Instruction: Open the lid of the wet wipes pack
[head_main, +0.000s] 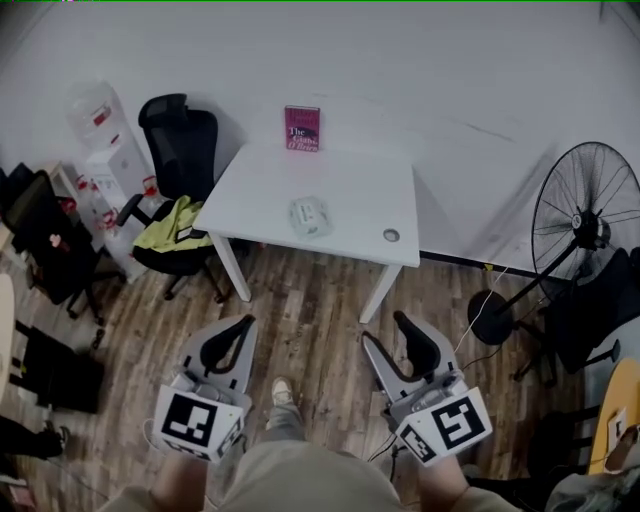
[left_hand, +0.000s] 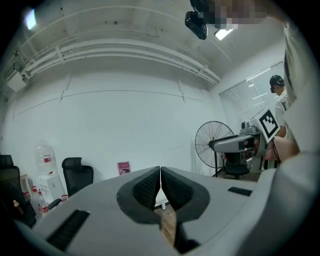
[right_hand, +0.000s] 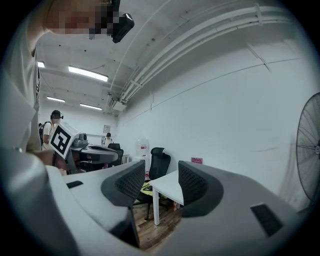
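Observation:
The wet wipes pack is a small pale green packet lying near the middle of the white table; it is too small to tell how its lid stands. Both grippers hang well short of the table, over the wooden floor in front of me. My left gripper is shut with nothing in it, its pads meeting in the left gripper view. My right gripper is open and empty. In the right gripper view the table's corner shows between the jaws, far off.
A pink book stands at the table's far edge against the wall. A black office chair with a yellow-green garment is left of the table. A standing fan is on the right. A round cable hole marks the table's right corner.

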